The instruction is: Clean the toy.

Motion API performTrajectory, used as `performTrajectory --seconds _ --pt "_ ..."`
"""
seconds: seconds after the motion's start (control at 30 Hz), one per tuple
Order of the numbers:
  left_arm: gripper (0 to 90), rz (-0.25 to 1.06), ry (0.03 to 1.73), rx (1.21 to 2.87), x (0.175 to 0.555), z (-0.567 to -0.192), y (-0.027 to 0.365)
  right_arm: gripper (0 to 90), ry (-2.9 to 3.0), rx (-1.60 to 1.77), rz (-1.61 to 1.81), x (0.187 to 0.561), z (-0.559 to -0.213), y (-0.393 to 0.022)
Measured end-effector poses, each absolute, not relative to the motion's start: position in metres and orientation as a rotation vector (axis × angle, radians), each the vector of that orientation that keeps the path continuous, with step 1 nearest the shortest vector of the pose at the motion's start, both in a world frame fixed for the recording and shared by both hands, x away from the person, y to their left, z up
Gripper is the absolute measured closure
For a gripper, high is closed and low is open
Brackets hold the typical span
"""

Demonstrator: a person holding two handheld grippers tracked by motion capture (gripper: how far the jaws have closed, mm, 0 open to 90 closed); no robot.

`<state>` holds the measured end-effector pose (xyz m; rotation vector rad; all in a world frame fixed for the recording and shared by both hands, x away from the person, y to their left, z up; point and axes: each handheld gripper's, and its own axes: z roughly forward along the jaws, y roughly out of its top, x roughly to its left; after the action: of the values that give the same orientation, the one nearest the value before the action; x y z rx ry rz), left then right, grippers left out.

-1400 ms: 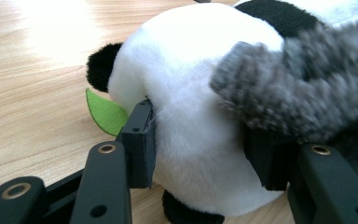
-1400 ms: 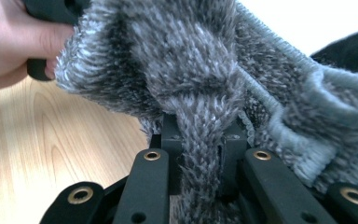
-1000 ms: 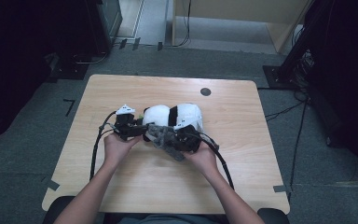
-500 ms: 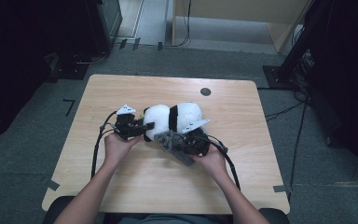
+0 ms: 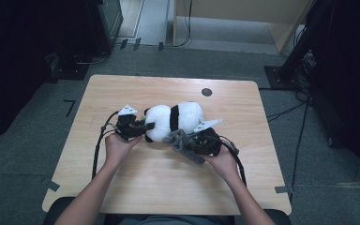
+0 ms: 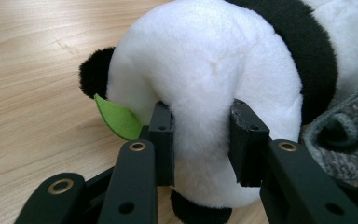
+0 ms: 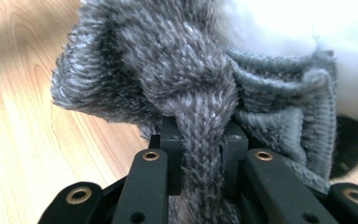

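the toy panda (image 5: 171,121) lies on its side near the middle of the tabletop (image 5: 136,187), and the grey knitted cloth (image 5: 183,142) is bunched against its near side, touching the white fur. the left tongs (image 5: 146,126) have just been closing and now pinch a fold of the white plush at the panda's end, close to the green felt leaf (image 6: 117,119); in the left gripper view the fur bulges out between the two pads, so the grip is real but sits only on the skin and stuffing. the right tongs (image 5: 191,142) are clenched on a twisted strand of the cloth, which runs up between the pads in the right gripper view (image 7: 200,135). i judge both things to be light and very soft: the panda will squash and sag, not slide, and a pinch on loose fur can stretch or slip out if it is pulled hard. the cloth is limp and fuzzy, it will hang and drag, and its loose knit may catch. a better hold for the panda is deeper on the body or on a limb; for the cloth, near an edge.
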<state>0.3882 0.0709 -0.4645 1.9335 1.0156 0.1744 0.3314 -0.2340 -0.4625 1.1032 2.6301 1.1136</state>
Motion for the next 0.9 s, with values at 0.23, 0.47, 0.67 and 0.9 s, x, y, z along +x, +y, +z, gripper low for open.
performTrajectory --seconds 0.23,0.47,0.67,0.9 --pt "66.5 0.174 1.018 1.929 0.389 -0.465 0.071 77.6 2.596 1.156 1.09 0.328 -0.461 -0.257" --pt "66.3 0.166 1.024 1.923 0.389 -0.464 0.071 78.3 2.567 1.1 1.151 0.321 -0.443 -0.257" --pt "66.3 0.164 1.022 1.924 0.389 -0.464 0.071 78.4 2.543 1.017 1.234 0.325 -0.421 -0.236" --pt "66.3 0.161 1.022 1.924 0.389 -0.464 0.071 78.7 2.507 0.949 1.366 0.341 -0.398 -0.202"
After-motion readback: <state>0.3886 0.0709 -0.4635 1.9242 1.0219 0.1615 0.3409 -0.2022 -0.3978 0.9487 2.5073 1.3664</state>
